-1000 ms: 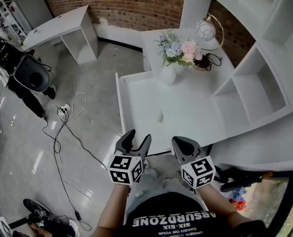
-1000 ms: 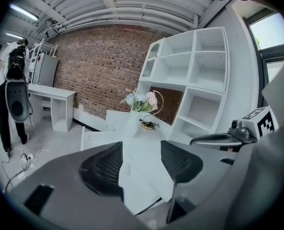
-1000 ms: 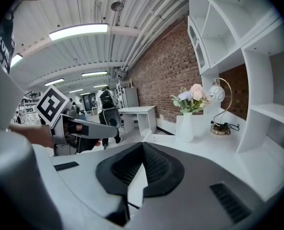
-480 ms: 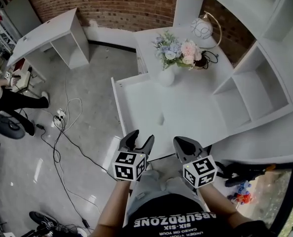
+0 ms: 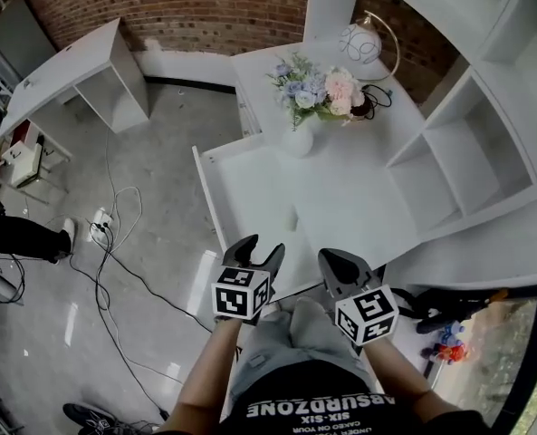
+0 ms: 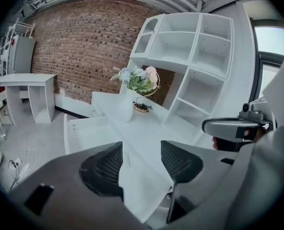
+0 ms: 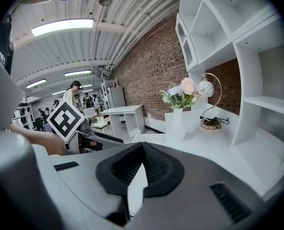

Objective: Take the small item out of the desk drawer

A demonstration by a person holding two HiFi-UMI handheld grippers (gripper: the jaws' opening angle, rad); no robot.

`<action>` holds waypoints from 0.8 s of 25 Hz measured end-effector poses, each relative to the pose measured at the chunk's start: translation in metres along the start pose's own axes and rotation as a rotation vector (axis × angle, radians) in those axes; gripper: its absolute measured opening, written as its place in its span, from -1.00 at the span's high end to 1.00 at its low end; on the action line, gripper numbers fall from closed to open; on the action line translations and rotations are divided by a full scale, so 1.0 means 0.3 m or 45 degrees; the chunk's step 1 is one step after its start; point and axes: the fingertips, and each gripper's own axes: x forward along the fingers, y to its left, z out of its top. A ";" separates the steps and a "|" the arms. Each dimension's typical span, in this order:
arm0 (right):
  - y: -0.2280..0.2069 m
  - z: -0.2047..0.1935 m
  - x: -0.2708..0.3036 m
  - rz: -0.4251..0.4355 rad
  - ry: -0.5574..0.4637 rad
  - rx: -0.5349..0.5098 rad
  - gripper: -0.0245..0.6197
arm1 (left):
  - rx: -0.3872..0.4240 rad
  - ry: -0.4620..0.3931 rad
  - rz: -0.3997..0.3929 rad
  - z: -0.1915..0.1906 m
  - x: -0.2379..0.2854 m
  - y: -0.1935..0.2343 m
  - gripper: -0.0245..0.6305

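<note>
Only faintly legible, the small item (image 5: 292, 215) shows in the head view as a pale oval spot on the white floor of the open drawer (image 5: 246, 185). White on white, its kind cannot be told, and neither gripper view shows it clearly.

The drawer's near edge is cut off behind both tools, and the person's torso and forearms cover the floor beneath them.

- **Left tool** (image 5: 255, 246): jaws stand well apart with nothing between the ribbed pads. Through the gap only the drawer and the white surface (image 5: 261, 78) appear.
- **Right tool** (image 5: 340, 263): jaws are closed tip to tip and grip nothing. Only a thin wedge of light shows below the meeting point.

The item lies ahead of both tools, beyond the left tool's jaw tips and slightly toward the right tool's side. It is clear of both and touches neither.

Farther ahead of the tools, past the drawer's back wall, a white vase (image 5: 297, 140) of flowers (image 5: 321, 89) stands upright on the surface. A globe lamp (image 5: 361, 42) stands beyond it, toward the right tool's side.
</note>
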 end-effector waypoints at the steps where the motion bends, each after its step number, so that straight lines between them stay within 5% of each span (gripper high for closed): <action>1: -0.008 0.000 0.003 -0.003 0.003 0.004 0.93 | -0.002 0.011 -0.005 -0.003 0.016 0.001 0.21; 20: -0.103 0.043 0.146 0.075 0.074 -0.011 0.93 | -0.039 0.196 -0.007 -0.059 0.282 0.071 0.21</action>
